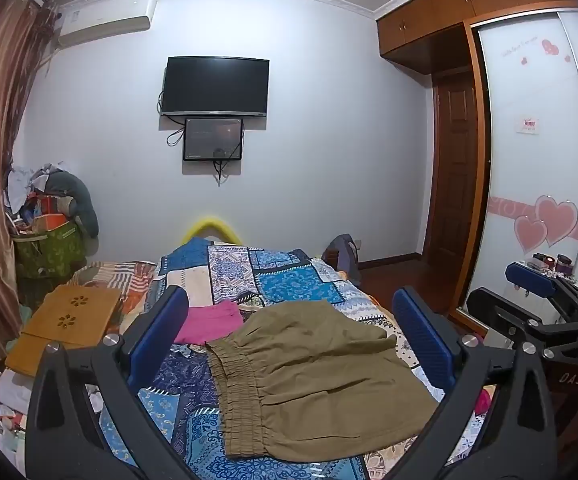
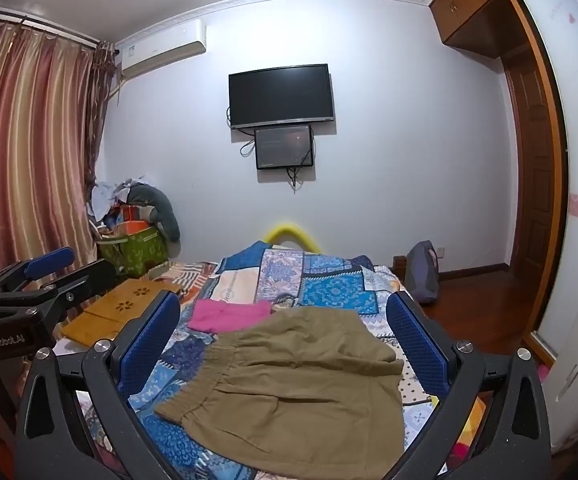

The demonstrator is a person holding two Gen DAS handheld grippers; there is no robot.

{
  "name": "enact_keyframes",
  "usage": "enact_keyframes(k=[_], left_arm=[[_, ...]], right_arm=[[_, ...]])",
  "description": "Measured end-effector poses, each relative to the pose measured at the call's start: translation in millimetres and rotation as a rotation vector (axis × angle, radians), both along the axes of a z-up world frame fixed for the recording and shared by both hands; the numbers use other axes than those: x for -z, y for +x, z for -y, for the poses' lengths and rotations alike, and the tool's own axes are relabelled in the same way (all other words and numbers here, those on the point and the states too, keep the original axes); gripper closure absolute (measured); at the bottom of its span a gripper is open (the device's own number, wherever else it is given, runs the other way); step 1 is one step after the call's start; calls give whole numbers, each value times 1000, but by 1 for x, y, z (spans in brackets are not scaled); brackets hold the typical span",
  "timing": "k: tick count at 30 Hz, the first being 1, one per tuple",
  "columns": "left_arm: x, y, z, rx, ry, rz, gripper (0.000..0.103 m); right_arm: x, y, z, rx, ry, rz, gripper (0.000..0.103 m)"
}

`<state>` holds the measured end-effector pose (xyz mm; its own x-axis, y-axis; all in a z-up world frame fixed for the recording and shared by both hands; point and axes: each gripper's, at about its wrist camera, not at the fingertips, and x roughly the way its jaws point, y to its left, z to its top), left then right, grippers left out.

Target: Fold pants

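Observation:
Olive-brown pants (image 1: 309, 380) lie folded on the patterned bed cover, elastic waistband to the left; they also show in the right wrist view (image 2: 297, 392). My left gripper (image 1: 289, 320) is open and empty, held above the pants with its blue pads on either side. My right gripper (image 2: 283, 324) is open and empty too, likewise above the pants. The right gripper shows at the right edge of the left wrist view (image 1: 529, 288); the left gripper shows at the left of the right wrist view (image 2: 45, 268).
A pink folded garment (image 1: 209, 322) lies just beyond the pants. A wooden lap tray (image 1: 69, 320) lies on the bed's left. The blue patchwork bed cover (image 1: 289, 276) runs to the far wall. A laundry pile (image 1: 45, 236) stands left; wardrobe (image 1: 537, 160) and floor right.

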<state>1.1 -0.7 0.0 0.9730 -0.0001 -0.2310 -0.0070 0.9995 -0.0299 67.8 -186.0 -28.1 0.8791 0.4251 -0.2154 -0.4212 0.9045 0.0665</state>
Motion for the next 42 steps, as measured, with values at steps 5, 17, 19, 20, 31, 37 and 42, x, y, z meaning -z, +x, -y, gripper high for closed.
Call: enact_keyframes(k=[5,17,19,20,31,37,42], left_arm=[[3,4,0,6,-3,-6,0],[5,2,-2,9,-6,12,0],[5,2,-2,10,-7,11,0],[5,2,-2,12,-8,10,0],[6,1,1,18,-11,7,0],[5,1,2,19,-13,6,0],[5,2,2,21,-13,6,0]], right_arm=[[0,0,0,0,-2,-1,0],[1,0,0,3,-3,0,0],[1,0,0,4,-3,0,0],[2,1,-1,6,-4,1,0],[0,-1,2,16,-9,8,0],[0,-1,2,15,-9,8,0],[1,-1,2,16,-10,9,0]])
